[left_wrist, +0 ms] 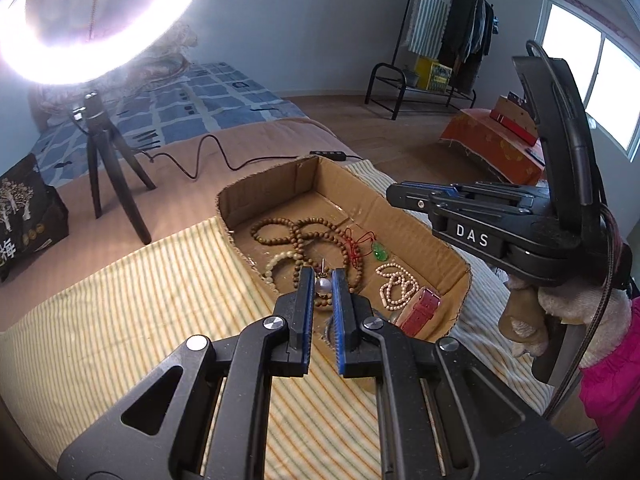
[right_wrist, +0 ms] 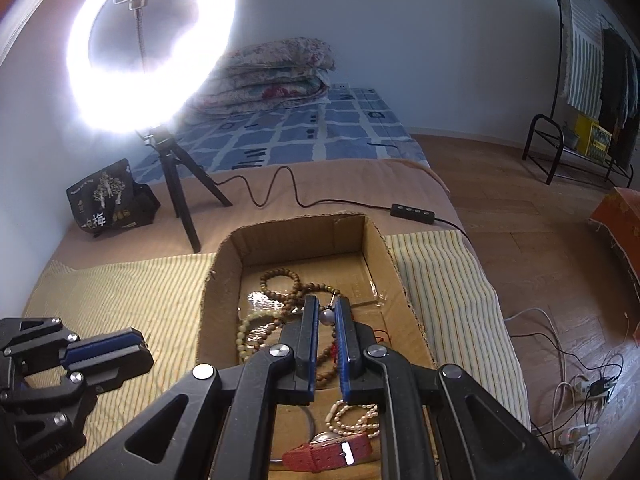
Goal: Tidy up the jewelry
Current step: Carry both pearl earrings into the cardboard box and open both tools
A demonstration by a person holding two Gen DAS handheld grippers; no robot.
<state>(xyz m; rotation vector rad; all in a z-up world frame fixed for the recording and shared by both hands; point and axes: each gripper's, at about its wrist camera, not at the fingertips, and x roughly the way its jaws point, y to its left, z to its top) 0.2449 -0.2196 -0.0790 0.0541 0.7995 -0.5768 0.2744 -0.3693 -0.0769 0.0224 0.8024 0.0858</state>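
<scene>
A: Which step is this?

B: Carrying, I'd judge. The left gripper [left_wrist: 323, 286] is clenched on a pearl earring [left_wrist: 323, 285], post up, held over the near edge of the box [left_wrist: 404, 216]. The right gripper [right_wrist: 327, 316] is clenched on a second pearl earring [right_wrist: 328, 316], held above the middle of the box.

A: And next?

B: Probably lowering each stud to a bare patch of the floor and releasing; they're small and could roll or get lost among the beads.

A: What's in the box?

B: From the left: pale beads [left_wrist: 280, 262], wooden beads [left_wrist: 316, 236], a green pendant [left_wrist: 380, 253] on red cord, a pearl strand [left_wrist: 396, 284], and a red watch [left_wrist: 420, 312] at the near right corner. The far end is bare.
</scene>
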